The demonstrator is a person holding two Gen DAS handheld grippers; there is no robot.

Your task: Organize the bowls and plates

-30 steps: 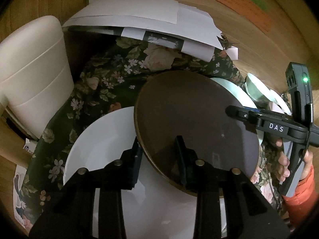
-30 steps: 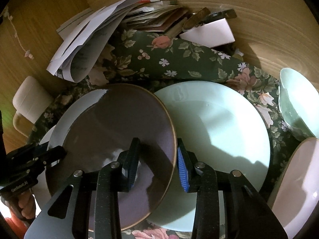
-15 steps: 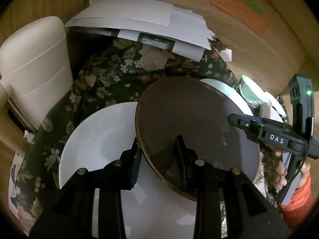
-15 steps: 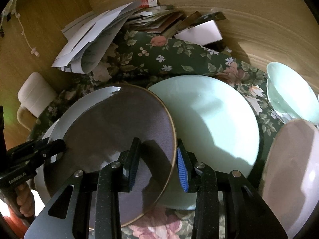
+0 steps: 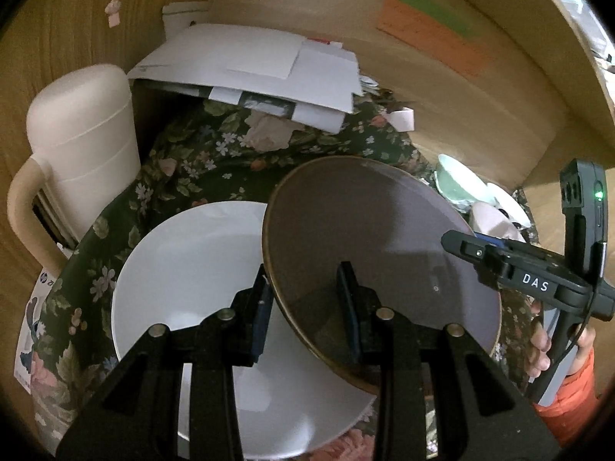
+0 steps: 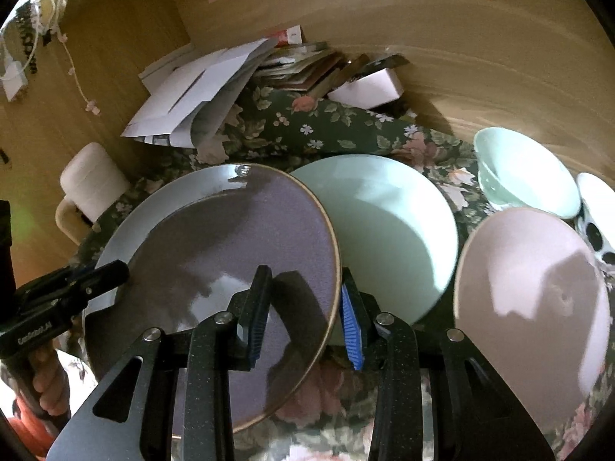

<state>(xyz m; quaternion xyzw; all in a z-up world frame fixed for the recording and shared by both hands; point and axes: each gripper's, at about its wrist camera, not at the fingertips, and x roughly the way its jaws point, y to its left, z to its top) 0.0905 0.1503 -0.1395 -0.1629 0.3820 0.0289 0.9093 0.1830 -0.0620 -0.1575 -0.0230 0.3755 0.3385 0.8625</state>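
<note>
A: Left first. Your left gripper (image 5: 303, 307) is pinched on the near-left rim of the brown plate (image 5: 369, 246), one finger under and one over, with only the rim's thickness between them. The plate hangs tilted over the white plate (image 5: 192, 269); I cannot tell whether the two touch.

B: And the right side?

A: Your right gripper (image 6: 305, 311) is clamped on the opposite rim of the same plate, which overlaps the green plate (image 6: 388, 230) lying on the floral cloth (image 6: 326, 123). Further right stand the pink bowl (image 6: 538, 299) and, behind it, the green bowl (image 6: 526, 173).

B: Handling notes?

A: Judged, not measured: glazed ceramic, so stiff, fairly heavy, slick at the pads and likely to chip or crack on contact. You grip at the rim only, so keep both hands moving together and level. Set it down flat on whichever plate takes it, and do not let it slide.
</note>
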